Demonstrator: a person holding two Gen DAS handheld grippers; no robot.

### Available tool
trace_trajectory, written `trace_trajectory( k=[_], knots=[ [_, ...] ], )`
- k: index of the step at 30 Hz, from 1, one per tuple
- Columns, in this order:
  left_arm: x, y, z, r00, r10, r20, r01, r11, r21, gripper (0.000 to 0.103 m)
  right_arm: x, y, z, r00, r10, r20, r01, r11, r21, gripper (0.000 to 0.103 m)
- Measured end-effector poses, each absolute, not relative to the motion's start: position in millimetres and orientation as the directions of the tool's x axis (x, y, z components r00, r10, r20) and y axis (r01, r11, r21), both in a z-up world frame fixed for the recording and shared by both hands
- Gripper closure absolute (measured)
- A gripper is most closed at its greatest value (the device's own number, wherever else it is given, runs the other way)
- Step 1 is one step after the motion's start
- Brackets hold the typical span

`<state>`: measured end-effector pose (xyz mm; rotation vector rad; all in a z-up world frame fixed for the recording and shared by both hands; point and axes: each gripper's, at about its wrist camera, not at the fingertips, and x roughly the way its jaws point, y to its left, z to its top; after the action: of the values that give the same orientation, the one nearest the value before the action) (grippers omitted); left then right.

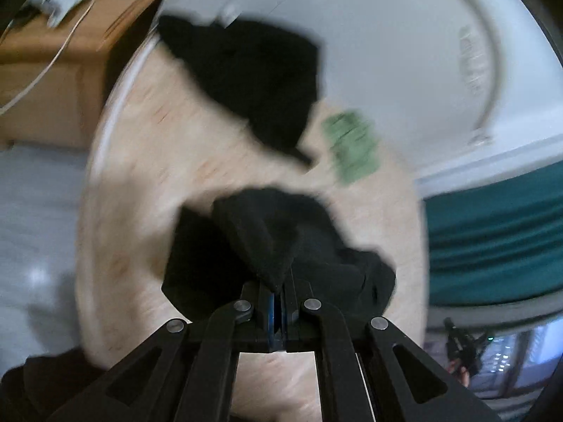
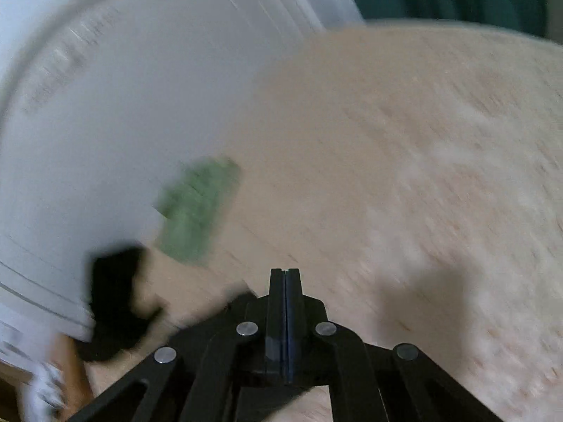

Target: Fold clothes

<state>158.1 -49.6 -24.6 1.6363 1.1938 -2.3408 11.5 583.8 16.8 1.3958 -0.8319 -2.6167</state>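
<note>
In the left wrist view a crumpled black garment (image 1: 267,246) hangs over the light wooden table (image 1: 147,147), and my left gripper (image 1: 279,286) is shut on a fold of it. A second black garment (image 1: 253,84) lies further back near the table's far edge. In the right wrist view my right gripper (image 2: 285,274) is shut with nothing between its fingers, over bare table (image 2: 404,147). A black garment (image 2: 116,299) shows blurred at its lower left.
A small green patch (image 1: 352,146) (image 2: 197,207) lies on the table by a white wall (image 1: 387,35). A wooden cabinet (image 1: 52,70) with a white cable stands left. Teal curtain (image 1: 492,232) hangs right. Both views are motion-blurred.
</note>
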Motion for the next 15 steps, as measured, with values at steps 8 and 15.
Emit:
trace_trajectory(
  k=[8,15],
  knots=[
    [174,-53,-88,-0.102,0.315,-0.944,0.507,-0.8,-0.321,0.085,-1,525,-89,-0.331,-0.377,-0.865,-0.144,-0.886,0.441,0.093],
    [168,-76,-61,-0.191,0.279,-0.941,0.536,-0.774,-0.338,0.04,-44,487,-131,-0.248,-0.359,-0.9,-0.017,-0.927,0.374,0.021]
  ],
)
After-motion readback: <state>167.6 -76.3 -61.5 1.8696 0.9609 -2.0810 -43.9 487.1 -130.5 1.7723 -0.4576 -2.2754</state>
